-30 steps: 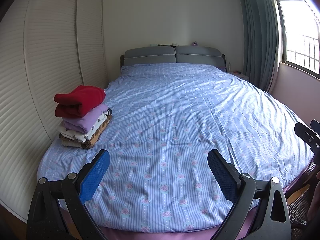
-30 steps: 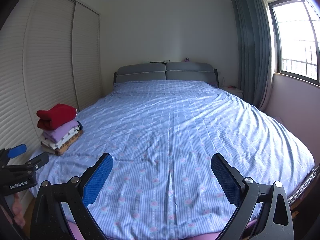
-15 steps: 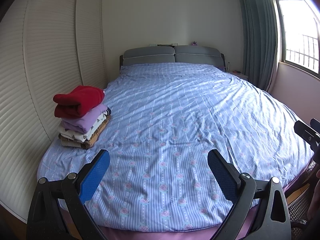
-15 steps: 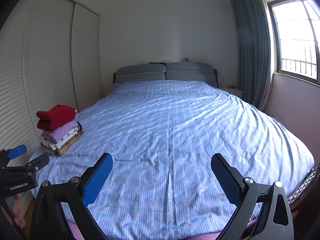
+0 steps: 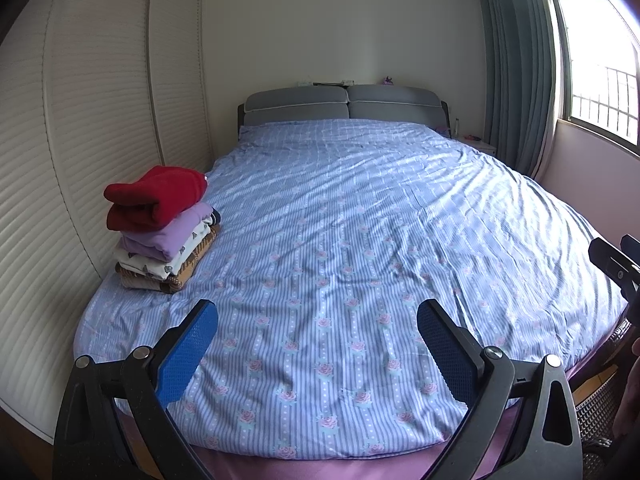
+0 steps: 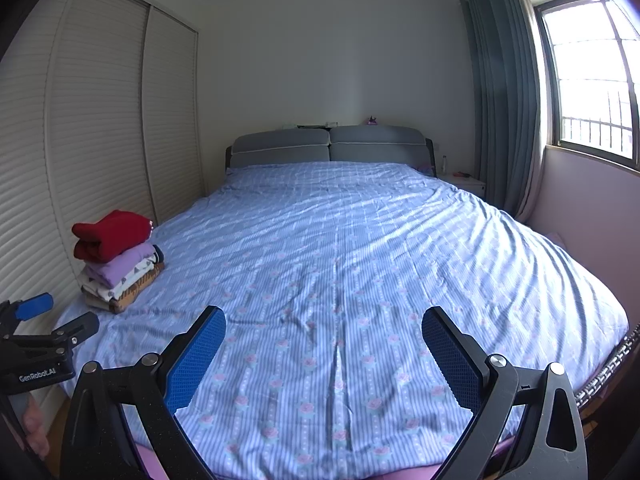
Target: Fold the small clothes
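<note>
A stack of folded clothes [image 5: 160,232] sits on the left edge of the bed [image 5: 360,240], with a red garment [image 5: 156,194] on top, then a lilac one, a white patterned one and a brown one. The same stack [image 6: 116,260] shows in the right wrist view. My left gripper [image 5: 318,312] is open over the foot of the bed, nothing between its blue pads. My right gripper [image 6: 324,318] is also open and empty, held over the foot of the bed. No unfolded garment lies on the blue striped cover.
Louvred wardrobe doors [image 5: 80,120] run along the left side. A grey headboard [image 5: 344,106] stands at the far end, a curtain [image 5: 516,80] and window [image 6: 592,80] on the right. A wicker basket edge [image 5: 600,412] shows at the lower right beside a hand.
Both grippers have barely shifted; the view is almost the same. Nothing was picked up or let go.
</note>
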Motion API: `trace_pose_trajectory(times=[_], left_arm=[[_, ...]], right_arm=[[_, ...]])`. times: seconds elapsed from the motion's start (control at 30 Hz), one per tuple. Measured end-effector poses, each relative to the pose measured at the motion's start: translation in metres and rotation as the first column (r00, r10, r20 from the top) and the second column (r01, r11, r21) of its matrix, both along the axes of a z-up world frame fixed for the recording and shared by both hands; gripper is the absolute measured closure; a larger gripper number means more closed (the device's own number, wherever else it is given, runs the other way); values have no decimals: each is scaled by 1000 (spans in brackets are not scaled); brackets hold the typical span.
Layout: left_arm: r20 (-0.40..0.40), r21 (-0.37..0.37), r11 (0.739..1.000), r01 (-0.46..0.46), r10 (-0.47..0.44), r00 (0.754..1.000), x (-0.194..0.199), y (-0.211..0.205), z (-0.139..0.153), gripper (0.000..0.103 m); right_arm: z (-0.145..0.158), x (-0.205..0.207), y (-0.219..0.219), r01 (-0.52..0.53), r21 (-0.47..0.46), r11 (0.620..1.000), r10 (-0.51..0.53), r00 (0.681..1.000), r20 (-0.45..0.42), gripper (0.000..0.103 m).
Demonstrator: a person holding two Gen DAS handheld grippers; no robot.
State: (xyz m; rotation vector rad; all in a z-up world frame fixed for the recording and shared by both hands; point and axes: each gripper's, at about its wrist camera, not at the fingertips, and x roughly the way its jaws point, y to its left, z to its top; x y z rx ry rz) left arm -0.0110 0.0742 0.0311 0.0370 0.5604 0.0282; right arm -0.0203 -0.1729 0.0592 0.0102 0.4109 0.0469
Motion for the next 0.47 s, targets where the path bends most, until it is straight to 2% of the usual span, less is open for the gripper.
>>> trace_pose_trajectory(times=[0.3,0.47], left_arm=[[-2,-50,998,33,-33,999,-1,2,-1,1],[10,-31,999,41,-40,999,-1,-1,-1,0]], right_arm=[[0,0,0,2,0,1000,-2,1000,-2,3],[-1,0,0,3,-2,1000,-3,1000,-1,3]])
